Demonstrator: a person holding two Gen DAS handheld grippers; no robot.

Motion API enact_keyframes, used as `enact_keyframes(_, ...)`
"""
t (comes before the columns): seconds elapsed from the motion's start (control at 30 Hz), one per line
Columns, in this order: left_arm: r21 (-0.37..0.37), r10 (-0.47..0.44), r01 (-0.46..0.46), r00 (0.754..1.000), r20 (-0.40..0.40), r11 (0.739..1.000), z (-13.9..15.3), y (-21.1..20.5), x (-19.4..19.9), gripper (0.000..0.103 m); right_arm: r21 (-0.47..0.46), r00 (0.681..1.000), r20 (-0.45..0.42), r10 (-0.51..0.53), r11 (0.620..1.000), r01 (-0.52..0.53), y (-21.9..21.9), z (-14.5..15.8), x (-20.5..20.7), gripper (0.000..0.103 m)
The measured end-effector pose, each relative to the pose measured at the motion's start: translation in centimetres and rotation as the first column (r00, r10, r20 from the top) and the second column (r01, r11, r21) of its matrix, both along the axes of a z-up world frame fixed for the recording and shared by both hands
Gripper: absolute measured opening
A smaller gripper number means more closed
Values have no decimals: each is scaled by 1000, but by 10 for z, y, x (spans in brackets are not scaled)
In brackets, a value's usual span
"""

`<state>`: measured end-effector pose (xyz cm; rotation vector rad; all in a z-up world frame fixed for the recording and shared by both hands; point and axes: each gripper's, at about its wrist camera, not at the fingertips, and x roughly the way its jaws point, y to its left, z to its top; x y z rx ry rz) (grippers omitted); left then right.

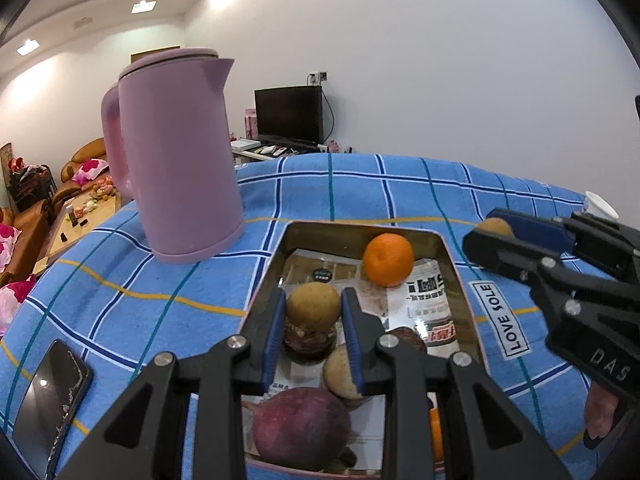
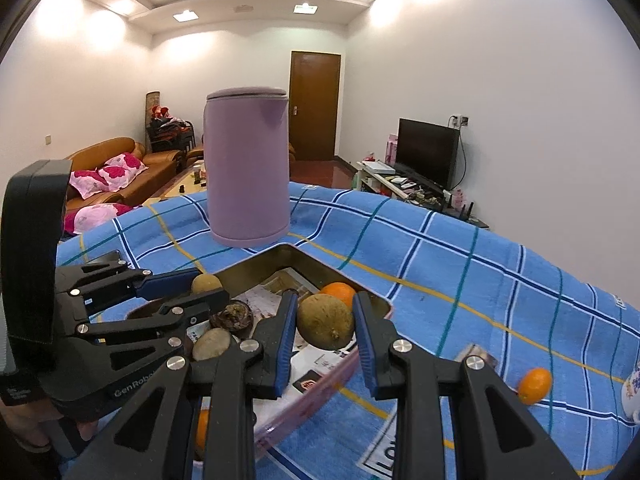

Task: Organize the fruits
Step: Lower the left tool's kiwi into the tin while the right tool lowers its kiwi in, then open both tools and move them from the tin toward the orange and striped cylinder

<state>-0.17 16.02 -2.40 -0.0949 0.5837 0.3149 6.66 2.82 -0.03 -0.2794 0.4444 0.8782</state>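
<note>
I held two hand-held grippers over a rectangular tin (image 1: 460, 276) of fruit on a worktop under a blue checked cloth (image 1: 160, 280).

The left hand-held gripper (image 1: 313, 310) was clamped on a small brown fruit (image 1: 314, 305), above the tin's middle.

The right hand-held gripper (image 2: 325, 320) was clamped on a second brown fruit (image 2: 326, 321), over the tin's near edge.

Inside the tin lay an orange (image 1: 388, 259) at the far end and a purple fruit (image 1: 302, 428) at the near end, on printed paper.

One small orange fruit (image 2: 535, 385) sat on the cloth, well apart from the tin.

A pink kettle (image 1: 176, 152) stood just beyond the tin, and a phone (image 1: 52, 396) lay to the left.
</note>
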Motion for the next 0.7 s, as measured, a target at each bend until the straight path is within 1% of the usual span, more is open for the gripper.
enact_keyframes(0.17, -8, -7, 7, 1000, -14, 1000, -2, 5, 5, 29, -14, 1000, -21, 8, 1000, -9, 8, -8, 2, 30)
enact_keyframes(0.3, -29, -17, 16, 999, -38, 999, -7, 8, 9, 29, -19, 999, -53, 14, 1000, -15, 12, -14, 6, 30)
enact_keyframes(0.63, -20, -13, 11, 998, -64, 1000, -12, 8, 12, 30, -55, 996, -82, 27, 998, -32, 20, -28, 9, 30)
enact_keyframes(0.7, -15, -14, 13, 998, -63, 1000, -11, 7, 13, 32, -54, 995, -94, 39, 998, -44, 21, -30, 9, 30)
